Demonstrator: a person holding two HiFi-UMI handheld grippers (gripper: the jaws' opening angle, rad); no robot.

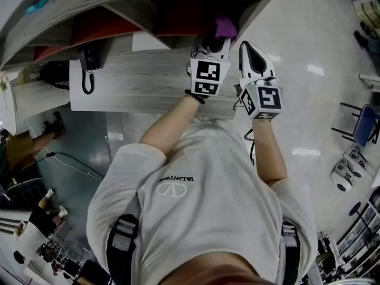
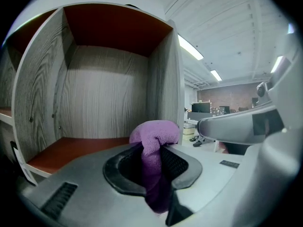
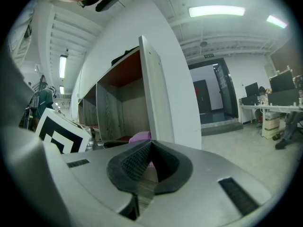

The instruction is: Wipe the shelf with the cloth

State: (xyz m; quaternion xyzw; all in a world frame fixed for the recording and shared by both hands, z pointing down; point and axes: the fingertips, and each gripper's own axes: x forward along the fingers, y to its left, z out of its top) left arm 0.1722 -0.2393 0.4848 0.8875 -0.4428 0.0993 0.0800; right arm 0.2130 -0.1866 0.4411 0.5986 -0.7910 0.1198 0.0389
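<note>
A purple cloth (image 2: 154, 135) is bunched between the jaws of my left gripper (image 2: 154, 149), which is shut on it. The cloth sits at the mouth of a shelf compartment (image 2: 102, 100) with grey wood-grain walls and a red-brown floor (image 2: 71, 148). In the head view the left gripper (image 1: 215, 41) reaches into the rightmost compartment with the cloth (image 1: 226, 26) at its tip. My right gripper (image 1: 250, 47) hangs just outside the shelf's white side panel (image 3: 163, 91). In its own view the right gripper (image 3: 149, 148) is shut on nothing, with the cloth (image 3: 140, 136) showing behind it.
The shelf unit's grey wood top (image 1: 148, 79) lies under my arms, with a black corded handset (image 1: 88, 65) at its left. More compartments (image 1: 95, 25) run leftward. Glossy floor (image 1: 309, 70) spreads on the right, with chairs (image 1: 359, 126) further out. Desks and a monitor (image 2: 201, 109) stand beyond.
</note>
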